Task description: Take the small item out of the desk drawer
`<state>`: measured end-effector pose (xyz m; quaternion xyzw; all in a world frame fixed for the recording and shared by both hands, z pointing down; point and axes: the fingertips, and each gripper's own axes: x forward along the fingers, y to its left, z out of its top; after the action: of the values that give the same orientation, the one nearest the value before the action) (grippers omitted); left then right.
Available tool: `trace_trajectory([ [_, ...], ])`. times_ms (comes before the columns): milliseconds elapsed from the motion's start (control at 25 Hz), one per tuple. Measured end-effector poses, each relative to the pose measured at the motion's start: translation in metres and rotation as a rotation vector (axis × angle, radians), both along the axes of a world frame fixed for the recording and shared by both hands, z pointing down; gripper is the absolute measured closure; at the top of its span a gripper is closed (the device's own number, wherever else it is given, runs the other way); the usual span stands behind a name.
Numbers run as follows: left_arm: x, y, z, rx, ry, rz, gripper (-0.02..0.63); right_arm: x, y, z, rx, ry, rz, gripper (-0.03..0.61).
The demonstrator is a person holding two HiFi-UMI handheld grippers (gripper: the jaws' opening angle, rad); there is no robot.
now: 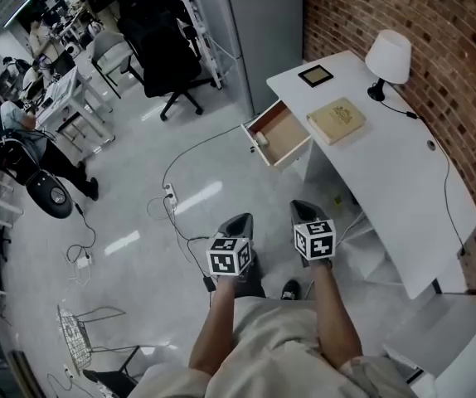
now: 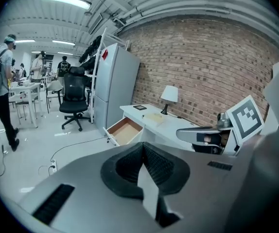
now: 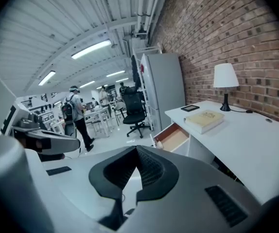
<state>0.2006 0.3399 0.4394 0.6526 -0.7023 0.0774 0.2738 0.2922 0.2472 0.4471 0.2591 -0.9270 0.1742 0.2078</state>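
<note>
In a brick-walled workshop under strip lights, pictured at the approach stage: standing well apart from the white desk [image 1: 387, 168], with nothing yet reached for.

Bounded on the right by the brick wall [image 1: 404, 7]. Backed by a tall grey cabinet [image 1: 259, 23] and a black office chair [image 1: 167, 56]. Crossed, over a pale glossy floor [image 1: 138, 164], by a loose cable [image 1: 196, 145] running to a power strip [image 1: 170, 193]. Busy at far left with other benches and a person [image 1: 10, 127] in the background.

Set out along the desk top: a white lamp [image 1: 387, 56] against the wall, a tan book [image 1: 337, 120] near the front edge, a small black frame [image 1: 315, 75] toward the far corner.

Already pulled out at the desk's far end, just beside the book: the drawer [image 1: 281, 133], wooden-bottomed and bare-looking from here.

Held low and side by side ahead of the body: left gripper [image 1: 240, 220] and right gripper [image 1: 303, 209], each with pads pressed together on nothing, neither touching anything.

Not made out in any view: the small item, presumably in the drawer, too small or hidden by the walls at this range.

Called for next, in all likelihood: stepping up to the open drawer, spreading one claw, and looking down inside before committing to a pinch.
</note>
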Motion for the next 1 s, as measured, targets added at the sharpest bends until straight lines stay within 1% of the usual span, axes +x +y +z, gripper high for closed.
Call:
trace_trajectory([
  [80,-0.008,-0.007,-0.001,-0.018,-0.012,0.019,0.597,-0.002,-0.008,-0.002,-0.029,-0.041,0.054,0.554],
  [120,-0.012,-0.011,-0.005,-0.007,-0.016,0.032,0.597,-0.005,-0.010,-0.004,-0.033,-0.063,0.063,0.554],
  [240,-0.023,-0.021,-0.017,0.069,0.003,0.064,0.597,-0.018,-0.013,-0.003,-0.027,-0.108,0.086,0.554],
  [280,-0.026,-0.023,-0.017,0.078,0.010,0.068,0.597,-0.023,-0.013,-0.001,-0.032,-0.118,0.093,0.554],
  [440,-0.041,-0.036,-0.008,0.062,-0.015,0.113,0.597,-0.050,-0.016,0.000,-0.038,-0.147,0.081,0.554],
  [520,-0.052,-0.044,-0.010,0.071,-0.010,0.131,0.597,-0.060,-0.018,-0.002,-0.048,-0.160,0.077,0.554],
  [600,-0.065,-0.055,-0.014,0.089,0.011,0.135,0.597,-0.071,-0.018,0.000,-0.087,-0.174,0.061,0.554],
  [720,-0.086,-0.070,-0.020,0.100,0.023,0.138,0.597,-0.088,-0.014,0.007,-0.183,-0.217,0.050,0.554],
  [800,-0.095,-0.079,-0.021,0.109,0.032,0.158,0.597,-0.092,-0.014,0.012,-0.204,-0.209,0.067,0.554],
  [880,-0.106,-0.087,-0.024,0.136,0.065,0.174,0.597,-0.097,-0.018,0.017,-0.208,-0.187,0.089,0.554],
  [1000,-0.132,-0.096,-0.027,0.161,0.085,0.191,0.597,-0.111,-0.024,0.024,-0.215,-0.175,0.131,0.554],
])
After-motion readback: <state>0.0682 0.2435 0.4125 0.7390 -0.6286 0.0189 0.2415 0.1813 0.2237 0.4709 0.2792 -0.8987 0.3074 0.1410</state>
